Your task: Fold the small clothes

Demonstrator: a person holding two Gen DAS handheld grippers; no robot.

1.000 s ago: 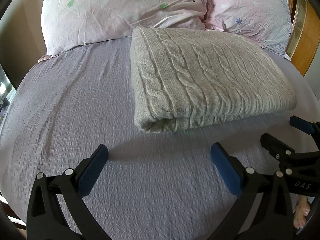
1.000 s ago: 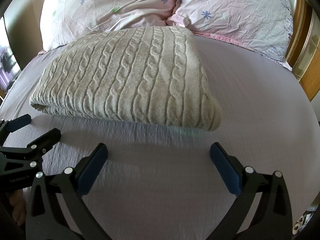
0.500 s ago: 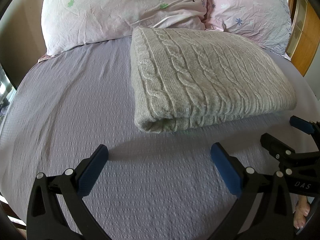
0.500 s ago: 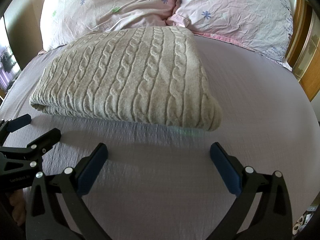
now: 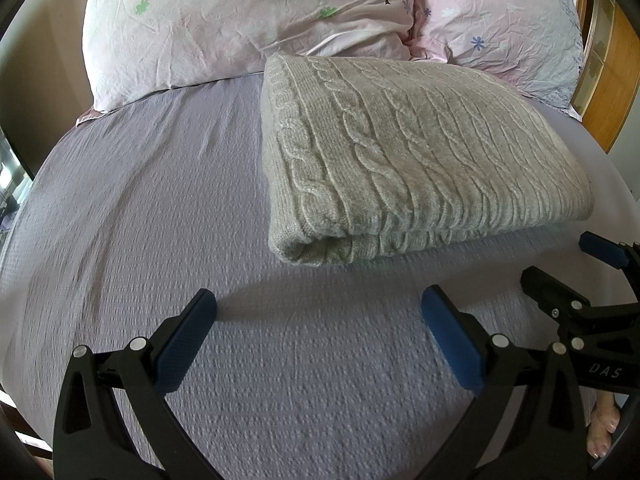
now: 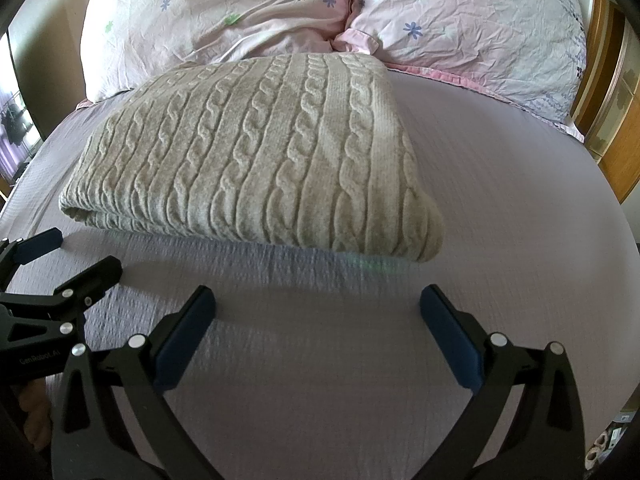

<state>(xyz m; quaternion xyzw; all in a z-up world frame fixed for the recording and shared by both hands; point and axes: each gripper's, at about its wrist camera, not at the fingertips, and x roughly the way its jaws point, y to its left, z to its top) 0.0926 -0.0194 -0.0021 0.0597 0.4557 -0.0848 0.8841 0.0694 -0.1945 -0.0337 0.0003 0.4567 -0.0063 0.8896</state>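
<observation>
A grey cable-knit sweater [image 5: 408, 160] lies folded in a thick rectangle on the lavender bed sheet [image 5: 140, 208]; it also shows in the right wrist view [image 6: 260, 168]. My left gripper [image 5: 318, 308] is open and empty, hovering over the sheet just short of the sweater's near left corner. My right gripper [image 6: 318, 304] is open and empty, just short of the sweater's near right corner. The right gripper also shows at the right edge of the left wrist view [image 5: 568, 272], and the left gripper at the left edge of the right wrist view [image 6: 60, 256].
Two pink floral pillows [image 5: 248, 20] [image 6: 480, 20] lean at the head of the bed behind the sweater. A wooden headboard or cabinet [image 6: 612, 120] stands at the right. The bed's edge drops off at the left [image 5: 16, 208].
</observation>
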